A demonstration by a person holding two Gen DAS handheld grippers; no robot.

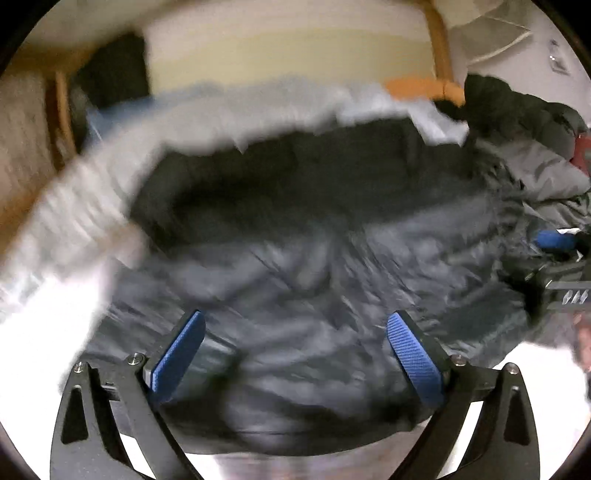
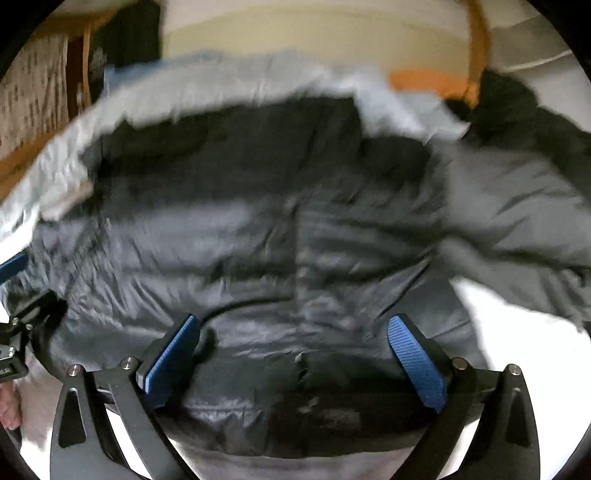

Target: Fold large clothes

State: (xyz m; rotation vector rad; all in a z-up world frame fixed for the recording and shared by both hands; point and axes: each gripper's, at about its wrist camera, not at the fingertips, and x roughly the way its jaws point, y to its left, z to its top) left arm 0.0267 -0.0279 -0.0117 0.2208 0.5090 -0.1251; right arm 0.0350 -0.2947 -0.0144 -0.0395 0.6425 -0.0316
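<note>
Blue-padded left tongs [image 1: 295, 354] hang spread wide and released just above the near hem of a dark grey puffer jacket [image 1: 295, 295], nothing between their pads. Likewise the right tongs [image 2: 295, 358] gape open over the same hem, grasping nothing; whether either pair brushes the fabric cannot be told.

Much is hard to read. Both views are smeared by motion blur, so the jacket's quilting shows only as streaks. Its near edge is partly covered by the black tong arms in each view. What the jacket lies on is a bright white surface [image 2: 517, 332], overexposed and featureless; whether that is a bed or a worktop cannot be told.

The jacket lies spread flat, its long axis running from the near hem away toward a pale grey fur-like trim [image 2: 207, 92] that curves along its far edge. A sleeve [image 2: 517, 206] juts out to the right of the body.

Beyond the trim stand a cream-coloured panel [image 2: 314, 33] and an orange wooden frame [image 2: 476, 48].

Only the left wrist view shows the right tongs from outside, at the jacket's right edge [image 1: 557, 258], and a dark bundle of cloth [image 1: 517, 107] beyond the sleeve. Only the right wrist view shows the centre seam [image 2: 297, 251] and the left tongs at the jacket's left edge [image 2: 14, 295].
</note>
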